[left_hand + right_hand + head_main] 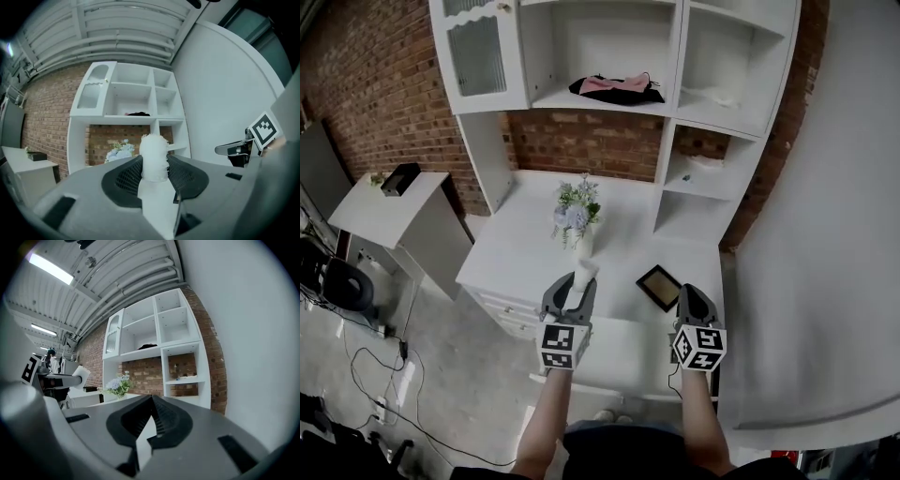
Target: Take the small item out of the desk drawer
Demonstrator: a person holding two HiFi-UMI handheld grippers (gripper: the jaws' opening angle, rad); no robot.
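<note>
**A:** Largest entries first, please.

**B:** Item one: a brick wall [384, 84] ran behind everything. Item two: a white shelf unit [675, 56] with open compartments and one glazed door at its upper left stood on the back of the white table [525, 244]. Item three: a separate white side cabinet [375, 211] stood well apart to the left and carried a black box [399, 178].

**A:** And what was on the shelves and the table?

**B:** A dark garment with pink on it [617, 88] lay in the wide upper compartment. A bunch of pale blue and white flowers [577, 214] stood upright near the table's middle. A dark framed panel [659, 287] lay flat to the right of the flowers, apart from them.

**A:** And the tools?

**B:** The left hand-held gripper [575, 283] was held over the table's front part, just in front of the flowers. The right hand-held gripper [691, 292] was level with it, just beside the framed panel.

**A:** What state was each in?

**B:** The left one's jaws were partly apart and clamped on the small white item [153, 157]. This was a short cylinder with a fuzzy top, upright between the pads and raised clear of the table. The right one's jaws [151, 401] met at the tips, with nothing between them.

**A:** And the drawer?

**B:** A white flat surface [619, 361] projected from the table's front beneath both tools. Whether it was the drawer could not be told.
</note>
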